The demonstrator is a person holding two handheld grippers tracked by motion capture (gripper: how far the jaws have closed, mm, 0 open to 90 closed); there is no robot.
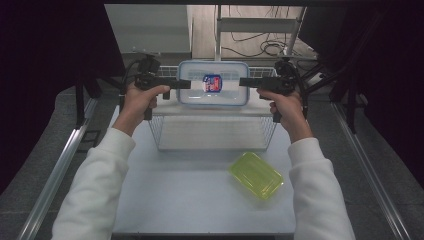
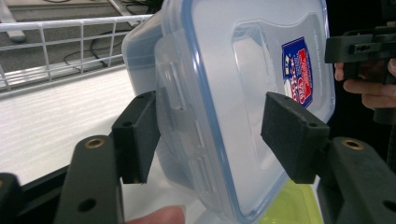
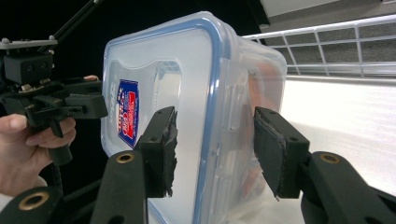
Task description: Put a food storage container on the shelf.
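clear lidded container (image 1: 213, 84): over wire basket (image 1: 165, 141) | left gripper (image 1: 186, 84): loosely astride | right gripper (image 1: 243, 82): clamped on it

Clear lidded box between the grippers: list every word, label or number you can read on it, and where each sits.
Blue and red sticker on the lid of the clear box: print too blurred to read.
Green box on the table: no text visible.

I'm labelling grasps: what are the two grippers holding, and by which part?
Each end of the clear lidded container sits between a gripper's jaws, left gripper, right gripper; whether they grip cannot be told.
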